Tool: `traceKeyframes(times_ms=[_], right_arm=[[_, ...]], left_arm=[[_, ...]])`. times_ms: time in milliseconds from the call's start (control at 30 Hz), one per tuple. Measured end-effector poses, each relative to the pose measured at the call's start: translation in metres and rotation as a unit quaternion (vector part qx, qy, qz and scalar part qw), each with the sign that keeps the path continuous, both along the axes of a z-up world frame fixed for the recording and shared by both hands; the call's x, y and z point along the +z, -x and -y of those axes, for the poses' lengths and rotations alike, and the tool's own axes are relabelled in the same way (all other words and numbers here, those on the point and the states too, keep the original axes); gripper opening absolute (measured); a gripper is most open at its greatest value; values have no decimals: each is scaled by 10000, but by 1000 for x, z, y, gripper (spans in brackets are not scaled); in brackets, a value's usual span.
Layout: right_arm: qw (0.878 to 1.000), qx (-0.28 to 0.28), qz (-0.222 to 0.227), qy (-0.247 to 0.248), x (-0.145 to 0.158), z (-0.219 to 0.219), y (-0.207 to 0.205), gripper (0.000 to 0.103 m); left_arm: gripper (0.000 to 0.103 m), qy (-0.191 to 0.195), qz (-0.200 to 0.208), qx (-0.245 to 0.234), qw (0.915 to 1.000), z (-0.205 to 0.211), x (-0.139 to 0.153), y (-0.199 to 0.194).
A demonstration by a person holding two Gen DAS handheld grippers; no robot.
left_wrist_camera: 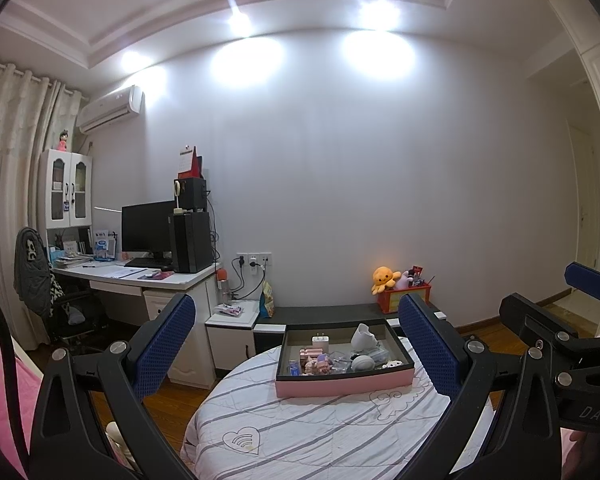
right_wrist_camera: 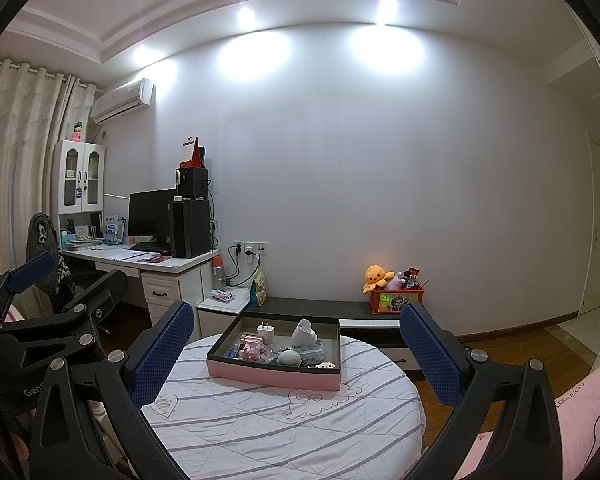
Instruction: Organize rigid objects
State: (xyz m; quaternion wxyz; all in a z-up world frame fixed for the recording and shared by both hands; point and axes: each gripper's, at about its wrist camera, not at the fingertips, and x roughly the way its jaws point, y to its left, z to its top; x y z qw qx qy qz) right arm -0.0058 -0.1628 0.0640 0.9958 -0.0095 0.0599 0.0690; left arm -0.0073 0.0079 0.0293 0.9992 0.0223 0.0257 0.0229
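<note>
The left gripper [left_wrist_camera: 296, 344] and right gripper [right_wrist_camera: 296, 344] hover side by side, both spread wide and holding nothing. Ahead, between their fingers, a pink tray [left_wrist_camera: 344, 385] sits on a round worktop [left_wrist_camera: 320, 432] with a striped cover, holding a white charger [left_wrist_camera: 320, 341] and assorted small items.

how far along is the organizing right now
Barely started, by the look of it. The small items still sit jumbled in the pink tray on the round table. Left gripper and right gripper are both open, holding nothing. All the sorting remains.
</note>
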Motion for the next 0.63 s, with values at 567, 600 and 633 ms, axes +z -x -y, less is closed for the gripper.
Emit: traceKeyframes(times_ms=[567, 600, 633], right_arm=[[10000, -11, 4, -8, 0, -1, -1, 103], [10000, -14, 10, -7, 0, -1, -1, 103], [10000, -13, 17, -11, 0, -1, -1, 103]], left_arm=[[103, -25, 45, 25, 10000, 2, 2, 1], [103, -24, 41, 28, 10000, 2, 2, 1], [103, -27, 41, 29, 10000, 2, 2, 1]])
